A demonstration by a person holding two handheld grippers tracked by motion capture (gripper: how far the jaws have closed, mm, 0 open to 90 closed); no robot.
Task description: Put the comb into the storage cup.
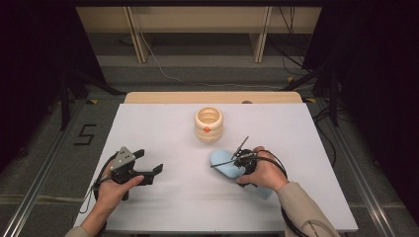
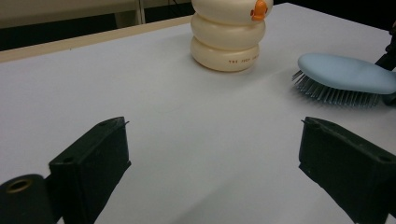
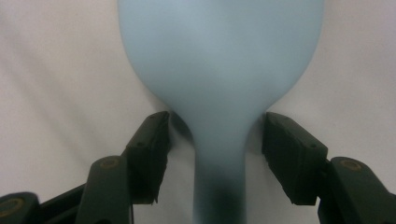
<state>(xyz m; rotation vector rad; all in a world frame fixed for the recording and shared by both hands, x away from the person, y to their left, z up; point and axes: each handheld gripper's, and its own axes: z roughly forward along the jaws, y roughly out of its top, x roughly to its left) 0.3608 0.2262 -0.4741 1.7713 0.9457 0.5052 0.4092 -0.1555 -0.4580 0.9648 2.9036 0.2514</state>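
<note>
Two forearms enter the high view from its bottom edge. On the white table point(image 1: 168, 123) the left gripper point(image 1: 150, 163) stands with its jaws apart and nothing between them. Further right, the right gripper point(image 1: 237, 154) hangs over a light blue hairbrush point(image 1: 222, 165), just in front of a cream ribbed holder point(image 1: 209, 124). From the left gripper view, wide black jaws frame bare tabletop, the brush lying bristles down at right. Along the right gripper view, both jaws flank the brush neck with small gaps, not pressing.
</note>
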